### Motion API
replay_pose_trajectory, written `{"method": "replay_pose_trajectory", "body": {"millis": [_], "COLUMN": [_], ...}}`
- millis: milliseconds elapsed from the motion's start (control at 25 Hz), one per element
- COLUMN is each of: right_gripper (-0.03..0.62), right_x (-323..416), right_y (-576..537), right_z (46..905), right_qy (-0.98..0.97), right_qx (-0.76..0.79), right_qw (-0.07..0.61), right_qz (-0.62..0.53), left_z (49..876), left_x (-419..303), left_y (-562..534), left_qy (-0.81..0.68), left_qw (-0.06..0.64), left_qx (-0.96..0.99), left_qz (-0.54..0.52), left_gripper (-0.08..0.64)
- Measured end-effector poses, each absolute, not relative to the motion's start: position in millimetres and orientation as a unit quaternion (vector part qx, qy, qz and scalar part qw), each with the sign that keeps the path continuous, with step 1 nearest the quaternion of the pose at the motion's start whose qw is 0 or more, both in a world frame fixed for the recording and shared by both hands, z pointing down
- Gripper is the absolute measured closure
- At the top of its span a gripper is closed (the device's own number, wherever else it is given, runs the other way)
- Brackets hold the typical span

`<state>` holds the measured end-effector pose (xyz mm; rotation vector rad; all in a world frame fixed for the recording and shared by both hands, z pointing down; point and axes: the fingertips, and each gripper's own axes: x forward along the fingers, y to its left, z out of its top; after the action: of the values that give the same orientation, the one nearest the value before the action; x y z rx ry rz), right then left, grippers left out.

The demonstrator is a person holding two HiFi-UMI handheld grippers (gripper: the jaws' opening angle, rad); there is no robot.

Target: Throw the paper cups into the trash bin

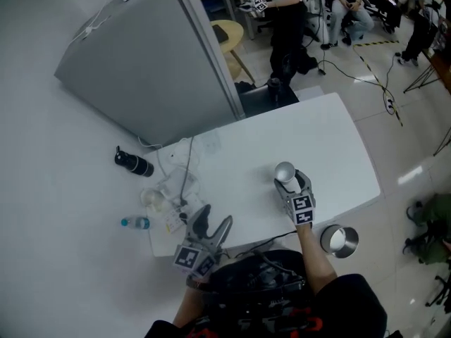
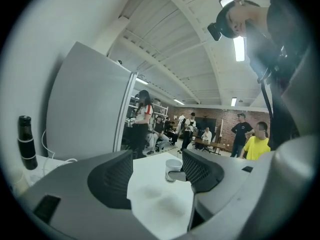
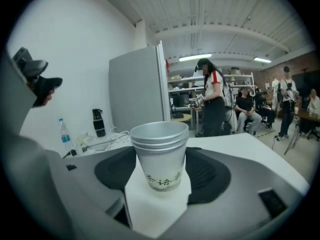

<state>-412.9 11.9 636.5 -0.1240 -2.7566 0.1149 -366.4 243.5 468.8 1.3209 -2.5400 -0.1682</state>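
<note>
A nested stack of grey paper cups (image 1: 285, 172) stands upright on the white table (image 1: 331, 146), right of its middle. My right gripper (image 1: 288, 180) reaches in from the near side. In the right gripper view the cups (image 3: 160, 154) fill the gap and both pads meet their sides, so my right gripper (image 3: 159, 180) is shut on them. My left gripper (image 1: 213, 220) hovers open and empty over the table's near-left part. In the left gripper view my left gripper (image 2: 157, 176) looks across the table at the cups (image 2: 173, 170). The round metal trash bin (image 1: 340, 240) stands on the floor by the table's near-right edge.
A tall grey cabinet (image 1: 148, 55) stands behind the table's left end. A black bottle (image 1: 134, 165), a water bottle (image 1: 134, 223), clear plastic clutter (image 1: 168, 197) and cables lie at the left. People (image 1: 289, 20) and chairs are farther back.
</note>
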Motion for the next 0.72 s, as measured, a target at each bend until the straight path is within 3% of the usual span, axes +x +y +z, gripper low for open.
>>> {"method": "replay_pose_trajectory", "body": {"millis": [320,720], "right_gripper": [0.273,0.273], "right_x": [-327,-237], "right_y": [4,-1], "right_z": [500,448], "right_qy": [-0.995,-0.993], "right_qx": [-0.014,0.105], "right_qw": [0.090,0.050], "right_qz": [0.034,0.037], "left_z": [454,437], "left_x": [-344,-306], "left_y": [166,111], "left_qy": [-0.822,-0.730], "left_qw": [0.110,0.090], "left_qx": [0.557,0.675], "left_qz": [-0.052,-0.056], "left_gripper": [0.258,0.258]}}
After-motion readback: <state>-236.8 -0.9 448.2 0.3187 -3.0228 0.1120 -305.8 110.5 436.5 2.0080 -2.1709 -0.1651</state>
